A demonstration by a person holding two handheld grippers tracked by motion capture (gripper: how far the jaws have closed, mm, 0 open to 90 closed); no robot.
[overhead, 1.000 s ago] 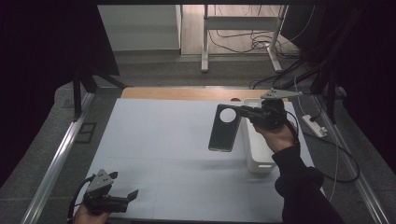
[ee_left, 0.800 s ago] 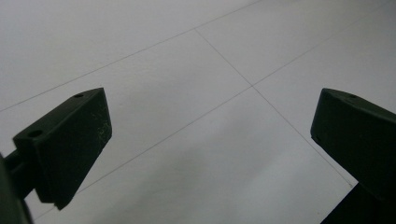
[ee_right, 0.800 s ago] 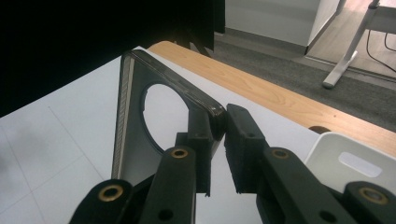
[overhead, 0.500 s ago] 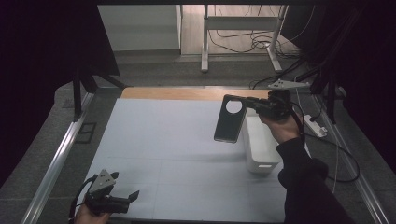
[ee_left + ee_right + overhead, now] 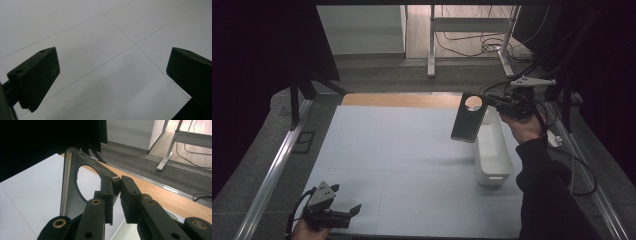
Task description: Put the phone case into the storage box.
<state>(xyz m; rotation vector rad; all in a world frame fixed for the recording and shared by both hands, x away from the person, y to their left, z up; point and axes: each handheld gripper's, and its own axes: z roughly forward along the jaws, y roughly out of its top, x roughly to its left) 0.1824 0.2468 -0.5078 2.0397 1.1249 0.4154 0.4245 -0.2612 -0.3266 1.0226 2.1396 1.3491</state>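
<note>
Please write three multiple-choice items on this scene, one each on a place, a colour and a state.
1. Where is the phone case?
A. Lying flat on the white mat
B. Held up in the air beside the white bin
C. Between the left gripper's jaws

2. What colour is the bin?
A. White
B. Red
C. Black

3. How do the left gripper's jaws stand?
A. Shut on the case
B. Shut on nothing
C. Open, nothing between them

Answers: 1 B, the right gripper pinches the case's edge clear of the mat; 2 A, its walls show white in the high view; 3 C, bare mat lies between the spread jaws.
</note>
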